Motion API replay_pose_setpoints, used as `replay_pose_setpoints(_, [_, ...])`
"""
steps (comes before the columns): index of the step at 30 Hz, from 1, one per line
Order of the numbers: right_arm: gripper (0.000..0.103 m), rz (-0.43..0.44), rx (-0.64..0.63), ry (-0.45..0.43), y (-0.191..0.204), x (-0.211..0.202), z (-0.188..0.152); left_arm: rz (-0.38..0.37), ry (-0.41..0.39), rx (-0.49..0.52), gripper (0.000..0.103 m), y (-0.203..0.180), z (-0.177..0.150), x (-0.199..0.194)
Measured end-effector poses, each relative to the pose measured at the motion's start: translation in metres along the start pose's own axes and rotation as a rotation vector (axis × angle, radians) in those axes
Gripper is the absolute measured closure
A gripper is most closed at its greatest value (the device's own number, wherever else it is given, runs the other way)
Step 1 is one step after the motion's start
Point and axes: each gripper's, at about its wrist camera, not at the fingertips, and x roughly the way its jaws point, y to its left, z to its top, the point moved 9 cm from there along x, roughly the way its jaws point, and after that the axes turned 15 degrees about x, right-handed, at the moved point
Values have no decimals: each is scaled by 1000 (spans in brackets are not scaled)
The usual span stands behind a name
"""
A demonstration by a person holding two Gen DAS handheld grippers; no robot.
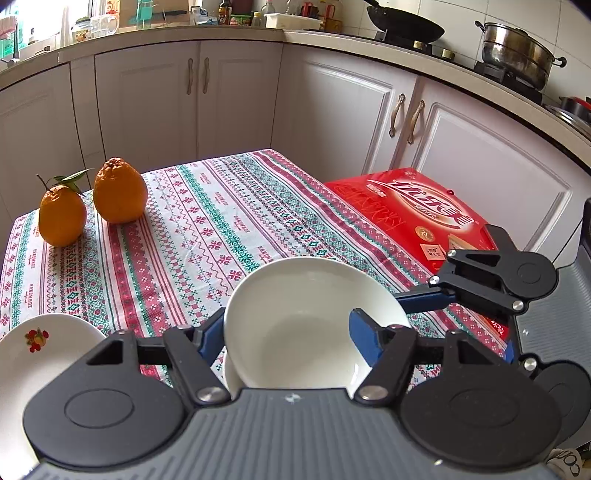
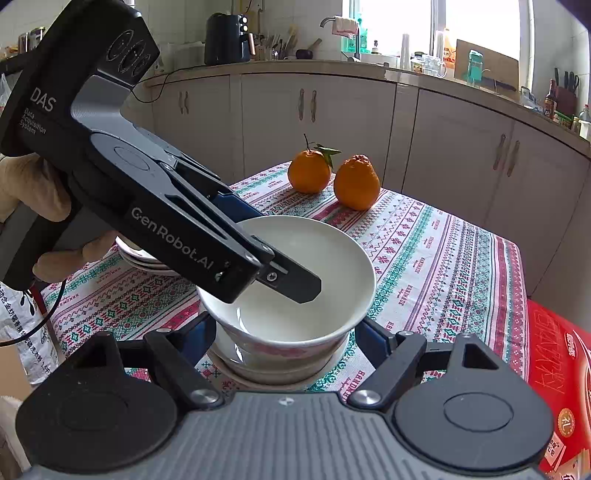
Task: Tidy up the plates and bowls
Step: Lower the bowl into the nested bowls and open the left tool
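Both grippers are working the same stack: the left gripper (image 2: 291, 284) is straddling the rim of the white bowl (image 2: 295, 266), jaws slightly apart, while the right gripper (image 2: 284, 339) is bracketing the lower bowl (image 2: 280, 363), pads not visibly pressing.

Bright, even daylight throughout. Blown-out white at the window (image 2: 402, 22) in the right wrist view and again at the top left of the left wrist view. Soft, faint shadows under the oranges (image 1: 120, 192) on the bench (image 1: 207, 229). Mild sheen inside the white bowl (image 2: 306, 266). Strong fisheye bending of cabinet lines; dark vignette at corners. Sharp overall.
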Motion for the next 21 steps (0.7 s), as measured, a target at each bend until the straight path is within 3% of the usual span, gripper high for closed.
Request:
replay_pose_setpoints(8, [17, 6, -5, 20, 2, 5, -5, -8, 13, -21, 34, 1, -11, 4])
replay_pose_setpoints(12, [16, 8, -2, 22, 2, 7, -6, -15, 12, -32, 22, 3, -15, 7])
replay_pose_setpoints(15, [4, 17, -1, 7, 3, 4, -5, -12, -6, -27, 19, 2, -14, 4])
replay_pose_setpoints(18, [2, 18, -3, 0, 3, 1, -4, 11, -23, -24, 10, 4, -11, -2])
replay_pose_setpoints(21, [1, 15, 0, -7, 3, -2, -3, 23, -38, -25, 8, 6, -8, -9])
